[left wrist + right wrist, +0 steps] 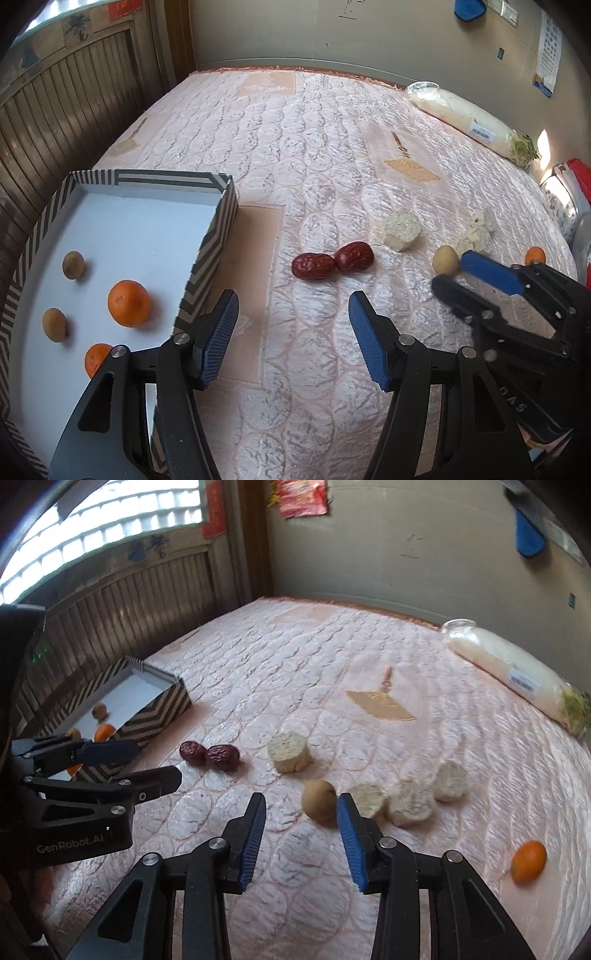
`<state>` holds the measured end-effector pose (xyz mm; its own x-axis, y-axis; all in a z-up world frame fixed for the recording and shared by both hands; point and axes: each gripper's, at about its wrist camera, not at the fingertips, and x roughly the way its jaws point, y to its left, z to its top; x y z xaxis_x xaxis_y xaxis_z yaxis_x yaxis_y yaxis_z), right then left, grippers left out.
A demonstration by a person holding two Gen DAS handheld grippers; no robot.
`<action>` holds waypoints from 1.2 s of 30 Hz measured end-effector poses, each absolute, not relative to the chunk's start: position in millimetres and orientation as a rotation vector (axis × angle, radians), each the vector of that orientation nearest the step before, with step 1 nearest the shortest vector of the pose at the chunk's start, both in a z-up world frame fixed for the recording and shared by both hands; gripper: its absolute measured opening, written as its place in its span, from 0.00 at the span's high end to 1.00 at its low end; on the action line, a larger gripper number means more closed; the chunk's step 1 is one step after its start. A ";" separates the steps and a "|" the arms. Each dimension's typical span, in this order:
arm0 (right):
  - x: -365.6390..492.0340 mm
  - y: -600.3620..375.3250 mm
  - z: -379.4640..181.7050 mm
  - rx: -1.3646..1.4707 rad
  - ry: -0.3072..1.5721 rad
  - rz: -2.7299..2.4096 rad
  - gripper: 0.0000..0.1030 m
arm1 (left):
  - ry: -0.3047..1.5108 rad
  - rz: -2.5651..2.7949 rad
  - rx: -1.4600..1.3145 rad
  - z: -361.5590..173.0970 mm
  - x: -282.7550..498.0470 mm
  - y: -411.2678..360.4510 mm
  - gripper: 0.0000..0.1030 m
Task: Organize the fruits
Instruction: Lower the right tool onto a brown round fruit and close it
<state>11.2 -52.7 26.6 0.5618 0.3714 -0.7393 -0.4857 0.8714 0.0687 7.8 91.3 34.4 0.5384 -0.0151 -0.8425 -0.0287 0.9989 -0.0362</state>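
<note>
1. Fruits lie in two groups on a pink quilted bedspread (317, 155): some already in a shallow box, others loose on the cloth.
2. The box (218, 236), with black-and-white striped walls and a white floor, sits at the left of the bed beside a wooden slatted wall (66, 110).
3. Inside the box are two mandarins, one whole in view (129, 303) and one partly hidden behind the gripper (96, 359), plus two small tan longans (73, 264) (54, 325), all apart from one another.
4. Two red jujubes (311, 266) (354, 256) lie touching each other on the cloth, just beyond the left gripper.
5. A loose longan (319, 802) rests near the middle of the bed, and a loose mandarin (529, 861) lies well apart to its right.
6. Pale crumbly round cakes sit nearby: one alone (288, 751) behind the longan, three in a row (410, 802) to its right.
7. A long wrapped white radish (517, 679) lies along the far right edge.
8. The left gripper (291, 314) hangs over bare cloth next to the box wall, jaws spread with nothing between them.
9. The right gripper (301, 808) points down at the loose longan; its jaws stand apart, the right blue pad (349, 834) just beside the fruit, which sits at the fingertips and is not pinched.
</note>
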 end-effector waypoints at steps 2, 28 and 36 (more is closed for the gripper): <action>11.8 -49.4 25.6 -0.170 0.828 0.515 0.64 | 1.001 0.012 -0.052 34.6 7.8 93.3 0.39; 29.7 -38.7 9.5 -0.213 0.865 0.493 0.78 | 1.031 0.020 -0.049 22.9 18.5 94.2 0.39; 15.8 -54.2 24.6 -0.143 0.845 0.496 0.78 | 1.024 0.039 -0.079 22.8 27.2 98.4 0.39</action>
<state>15.8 -54.2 24.6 0.5581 0.3634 -0.7460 -0.4749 0.8771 0.0721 27.2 98.4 22.8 0.5195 -0.0048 -0.8544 -0.0692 0.9965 -0.0476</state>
